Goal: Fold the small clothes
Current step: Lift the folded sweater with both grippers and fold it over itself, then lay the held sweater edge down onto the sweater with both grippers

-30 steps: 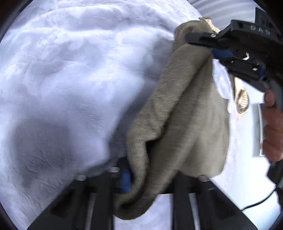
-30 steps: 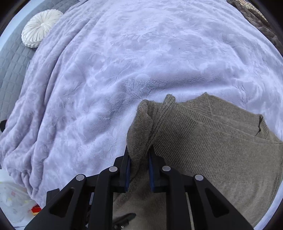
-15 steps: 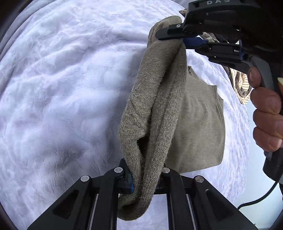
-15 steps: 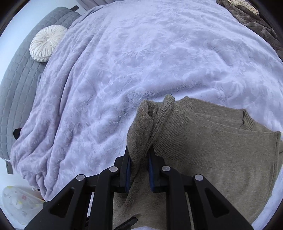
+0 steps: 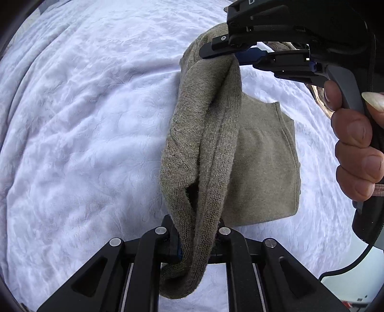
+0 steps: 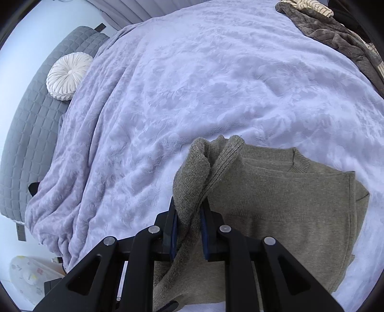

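Observation:
An olive-green knit sweater (image 5: 261,168) lies partly folded on a white plush blanket (image 5: 84,132). My left gripper (image 5: 195,237) is shut on one end of a bunched edge of the sweater. My right gripper (image 5: 236,56) is shut on the other end, higher and farther away. The bunched edge (image 5: 204,144) hangs stretched between them above the blanket. In the right wrist view my right gripper (image 6: 188,230) pinches the knit, and the sweater body (image 6: 288,204) with its neckline (image 6: 296,159) lies flat to the right.
A round white pleated cushion (image 6: 68,79) lies on a grey quilted headboard (image 6: 26,120) at the left. A brown quilted garment (image 6: 336,40) and a striped cloth (image 6: 309,6) lie at the blanket's far right. The blanket (image 6: 192,84) hangs over the bed's left edge.
Both grippers have lifted the bunched sweater edge higher off the blanket and pulled it straighter. More of the sweater body shows flat on the blanket. Both stay shut on the knit.

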`<state>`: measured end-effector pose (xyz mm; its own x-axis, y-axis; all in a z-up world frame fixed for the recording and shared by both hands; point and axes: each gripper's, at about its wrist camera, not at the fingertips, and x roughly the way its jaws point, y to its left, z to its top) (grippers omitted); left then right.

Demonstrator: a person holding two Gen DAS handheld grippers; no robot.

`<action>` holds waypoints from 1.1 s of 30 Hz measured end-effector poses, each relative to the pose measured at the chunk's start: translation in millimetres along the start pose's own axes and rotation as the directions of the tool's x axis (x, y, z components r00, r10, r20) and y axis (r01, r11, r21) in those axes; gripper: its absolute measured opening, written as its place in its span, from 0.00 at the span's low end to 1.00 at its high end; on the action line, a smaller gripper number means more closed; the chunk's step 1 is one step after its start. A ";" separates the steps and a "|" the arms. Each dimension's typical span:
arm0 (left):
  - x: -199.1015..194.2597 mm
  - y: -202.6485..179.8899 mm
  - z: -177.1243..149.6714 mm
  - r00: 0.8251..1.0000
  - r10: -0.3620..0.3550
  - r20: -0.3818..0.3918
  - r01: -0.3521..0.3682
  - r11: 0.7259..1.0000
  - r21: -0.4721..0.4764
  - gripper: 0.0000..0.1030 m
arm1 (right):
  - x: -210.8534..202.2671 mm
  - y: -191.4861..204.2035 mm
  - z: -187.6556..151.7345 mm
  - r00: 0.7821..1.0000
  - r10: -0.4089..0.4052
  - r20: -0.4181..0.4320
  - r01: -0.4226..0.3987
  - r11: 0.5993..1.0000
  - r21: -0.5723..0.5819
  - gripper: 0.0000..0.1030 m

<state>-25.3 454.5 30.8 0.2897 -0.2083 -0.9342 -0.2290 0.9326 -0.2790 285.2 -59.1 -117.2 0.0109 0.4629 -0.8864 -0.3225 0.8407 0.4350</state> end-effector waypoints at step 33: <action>13.5 -136.2 -2.3 0.976 0.213 -0.047 -0.199 0.958 0.208 0.12 | -64.8 -103.6 -6.8 0.989 0.144 -0.013 -0.145 0.985 -0.089 0.17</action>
<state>7.6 324.0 55.6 0.1899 -0.0184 -0.9816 -0.0836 0.9959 -0.0348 311.6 -178.1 -105.9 -0.0481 0.5755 -0.8164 -0.4038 0.7364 0.5429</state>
